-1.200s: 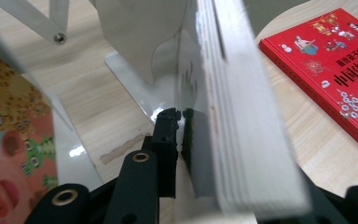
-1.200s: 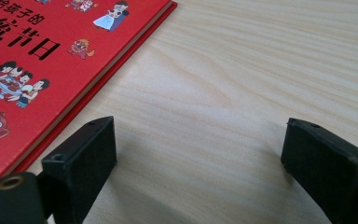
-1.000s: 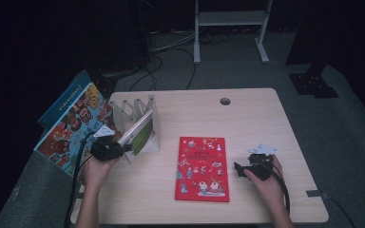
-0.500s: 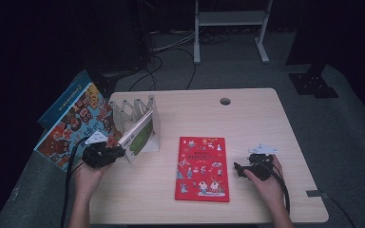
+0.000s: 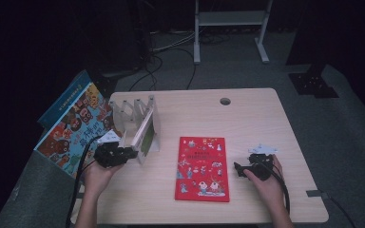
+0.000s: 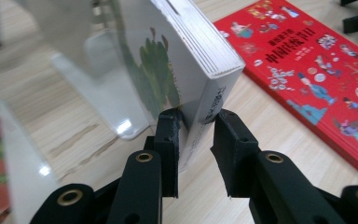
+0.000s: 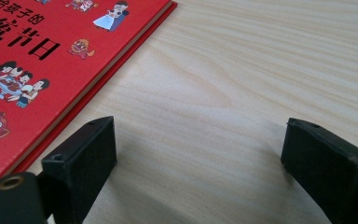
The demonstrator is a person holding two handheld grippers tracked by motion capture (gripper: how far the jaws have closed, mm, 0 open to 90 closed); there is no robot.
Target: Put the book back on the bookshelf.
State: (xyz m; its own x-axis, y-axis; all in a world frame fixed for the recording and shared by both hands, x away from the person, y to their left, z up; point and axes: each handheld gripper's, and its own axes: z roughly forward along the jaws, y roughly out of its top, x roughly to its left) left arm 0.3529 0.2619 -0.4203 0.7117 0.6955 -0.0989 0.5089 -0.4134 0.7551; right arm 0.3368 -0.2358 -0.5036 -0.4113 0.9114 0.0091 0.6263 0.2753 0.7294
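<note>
Green-and-white, the cover of the book [image 6: 168, 60] faced left in the left gripper view, and its spine corner stood between the jaws of the left gripper [image 6: 196, 135]; the left pad lay against the cover, while a sliver of gap still showed at the right pad, so the hold looked loose rather than clamped — the jaws had just been closing and then eased a little. That book leaned in the clear acrylic rack [image 5: 138, 116] near the left edge of the surface [image 5: 247, 114], tilted, its long axis running away from the jaws toward the far edge; the jaws came at it from the near side, straddling its thickness.

Flat near the middle of the near edge lay the red book [image 5: 202, 168], its long axis from near to far; the right gripper [image 5: 238, 169] rested just beside its right-hand edge, jaws wide apart and empty — nothing but bare wood between them in the right gripper view. By my reading the left hand [image 5: 96, 175] was the one placed for the leaning book, and any pull would run back along that long axis, toward the near edge.
</note>
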